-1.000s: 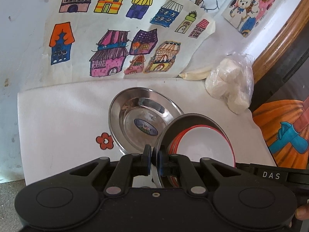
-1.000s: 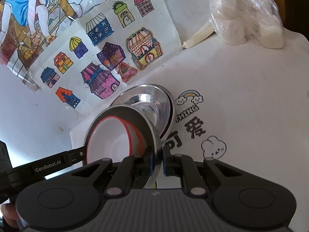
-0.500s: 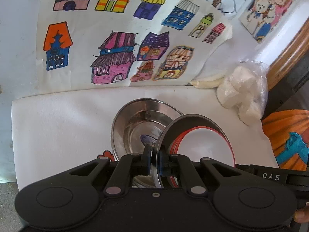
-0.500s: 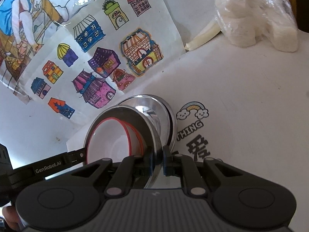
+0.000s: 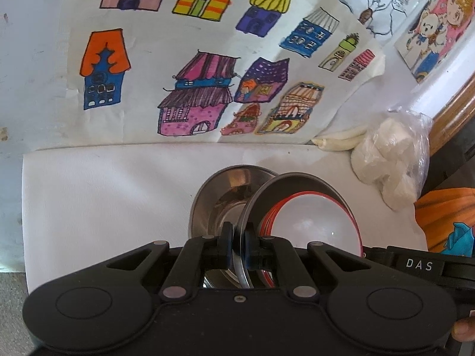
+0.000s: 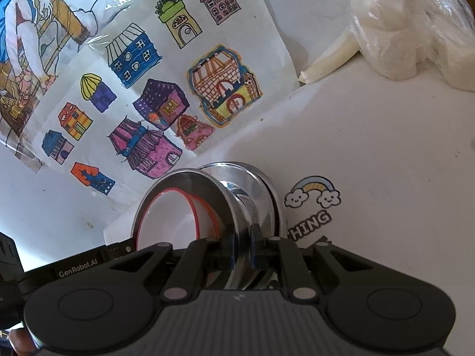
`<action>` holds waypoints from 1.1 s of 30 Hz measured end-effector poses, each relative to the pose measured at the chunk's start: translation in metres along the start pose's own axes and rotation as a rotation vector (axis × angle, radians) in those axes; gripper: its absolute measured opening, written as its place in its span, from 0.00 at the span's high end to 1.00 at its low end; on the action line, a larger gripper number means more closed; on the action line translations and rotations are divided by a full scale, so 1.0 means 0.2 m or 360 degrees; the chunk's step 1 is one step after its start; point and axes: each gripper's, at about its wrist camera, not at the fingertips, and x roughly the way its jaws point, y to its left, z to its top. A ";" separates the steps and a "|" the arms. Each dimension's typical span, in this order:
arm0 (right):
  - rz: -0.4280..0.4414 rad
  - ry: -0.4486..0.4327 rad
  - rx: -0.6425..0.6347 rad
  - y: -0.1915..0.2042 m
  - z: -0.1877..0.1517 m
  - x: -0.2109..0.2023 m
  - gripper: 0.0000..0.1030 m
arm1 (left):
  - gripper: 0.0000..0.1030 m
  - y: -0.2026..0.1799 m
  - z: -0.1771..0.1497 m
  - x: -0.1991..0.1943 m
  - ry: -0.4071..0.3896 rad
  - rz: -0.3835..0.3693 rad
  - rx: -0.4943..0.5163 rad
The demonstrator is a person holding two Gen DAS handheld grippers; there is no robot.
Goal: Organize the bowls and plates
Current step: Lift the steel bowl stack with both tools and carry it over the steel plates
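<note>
In the left wrist view, the left claw [image 5: 237, 247] pinches the near rim of the steel plate [image 5: 268, 188], which carries the red-rimmed white bowl [image 5: 314, 222] at lower right of centre. Compared with a second ago, the plate covers more of the steel dish [image 5: 219, 195] lying on the white mat [image 5: 104, 192]; it seems nearly ready to nest.

In the right wrist view, the right claw [image 6: 242, 246] is pressed onto the same plate's opposite rim, low in the centre. The dish shows here as a thinner sliver than before. The house drawings [image 6: 154, 89] fill the upper left and the plastic bag [image 6: 415, 29] sits upper right.
</note>
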 end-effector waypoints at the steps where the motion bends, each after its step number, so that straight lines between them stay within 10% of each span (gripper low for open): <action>1: 0.0002 0.0001 -0.0001 0.00 0.01 0.01 0.88 | 0.95 0.00 0.00 0.00 -0.0001 0.0002 -0.0005; 33: 0.0007 0.0010 -0.0038 0.04 0.08 0.12 0.88 | 0.95 0.06 0.02 0.05 0.0014 0.0060 -0.0101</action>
